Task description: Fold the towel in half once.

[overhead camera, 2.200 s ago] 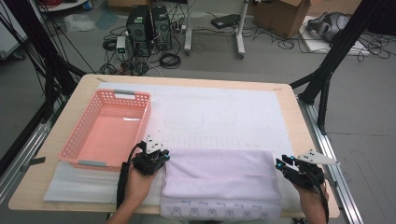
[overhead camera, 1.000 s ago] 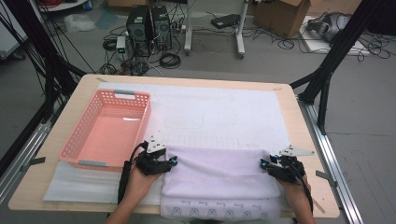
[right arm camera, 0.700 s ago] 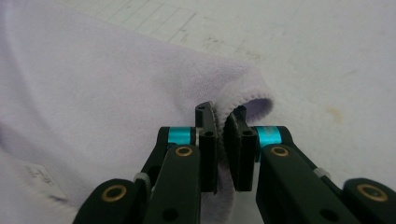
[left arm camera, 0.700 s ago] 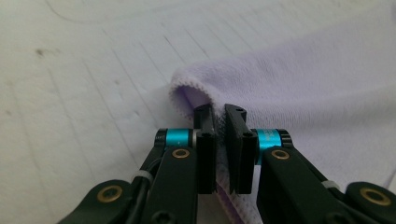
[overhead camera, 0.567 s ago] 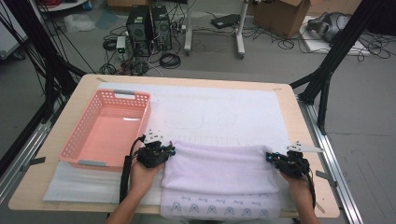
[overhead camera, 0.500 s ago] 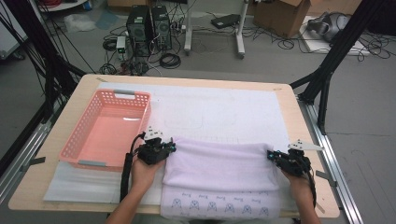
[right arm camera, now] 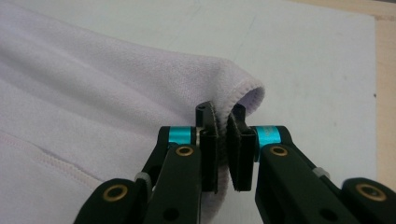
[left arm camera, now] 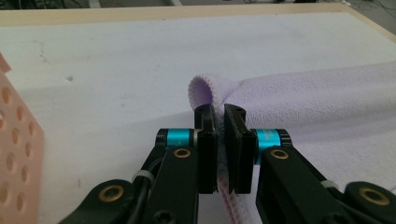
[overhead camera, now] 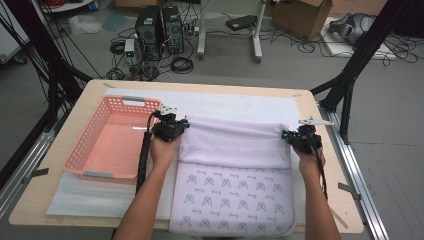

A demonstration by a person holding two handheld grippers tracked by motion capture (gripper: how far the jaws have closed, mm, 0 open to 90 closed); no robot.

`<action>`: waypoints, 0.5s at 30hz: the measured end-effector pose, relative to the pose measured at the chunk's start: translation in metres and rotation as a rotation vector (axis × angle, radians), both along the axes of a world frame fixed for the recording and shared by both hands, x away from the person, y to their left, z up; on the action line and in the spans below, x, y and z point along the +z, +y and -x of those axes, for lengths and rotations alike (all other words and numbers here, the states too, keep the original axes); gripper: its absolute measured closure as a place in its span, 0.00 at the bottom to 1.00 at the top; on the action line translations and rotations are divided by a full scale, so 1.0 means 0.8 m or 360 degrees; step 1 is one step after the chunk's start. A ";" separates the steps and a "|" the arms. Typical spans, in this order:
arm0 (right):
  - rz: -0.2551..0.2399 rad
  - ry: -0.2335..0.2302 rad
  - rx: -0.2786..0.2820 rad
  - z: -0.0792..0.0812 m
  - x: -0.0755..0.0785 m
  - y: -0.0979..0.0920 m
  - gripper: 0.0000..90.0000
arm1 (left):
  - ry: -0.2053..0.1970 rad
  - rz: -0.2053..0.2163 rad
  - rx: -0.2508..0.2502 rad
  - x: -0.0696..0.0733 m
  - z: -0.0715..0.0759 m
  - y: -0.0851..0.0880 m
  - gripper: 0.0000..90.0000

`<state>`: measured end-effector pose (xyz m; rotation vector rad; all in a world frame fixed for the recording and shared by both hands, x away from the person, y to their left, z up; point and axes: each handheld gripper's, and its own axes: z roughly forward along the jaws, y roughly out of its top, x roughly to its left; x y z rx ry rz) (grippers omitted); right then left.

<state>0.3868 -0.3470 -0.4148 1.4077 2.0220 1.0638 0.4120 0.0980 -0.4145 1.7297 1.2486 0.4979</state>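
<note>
Basket (overhead camera: 107,145) just left of towel (overhead camera: 235,145), touching neither.

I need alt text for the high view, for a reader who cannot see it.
A person's two grippers, the left gripper and the right gripper, each pinch a corner of a lilac towel, folding it over its patterned lower part. A pink basket stands left of it on the white-covered table.

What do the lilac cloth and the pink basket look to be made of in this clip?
The lilac cloth looks like soft terry or fleece fabric: a matte, nubby pile with a stitched hem, bending limply where the left gripper pinches it; its underside is printed. The pink basket seems moulded plastic: smooth, slightly glossy, with rigid walls pierced by regular holes.
</note>
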 end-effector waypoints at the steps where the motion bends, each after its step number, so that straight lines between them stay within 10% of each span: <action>1: -0.0035 -0.0006 -0.0015 -0.006 0.001 0.001 0.94 | 0.0003 0.0005 0.0008 -0.003 -0.002 0.002 0.93; 4: -0.0184 0.0058 -0.0107 -0.018 -0.005 0.006 0.85 | 0.0059 -0.0057 -0.0042 -0.014 -0.003 0.001 0.88; 6: -0.0116 0.0101 -0.0118 -0.020 -0.013 0.011 0.71 | 0.0025 -0.0093 -0.0067 -0.016 0.004 -0.002 0.68; 15: -0.0179 0.0131 0.0089 0.020 -0.012 0.009 0.72 | -0.0033 -0.0068 -0.0265 -0.008 0.049 -0.005 0.55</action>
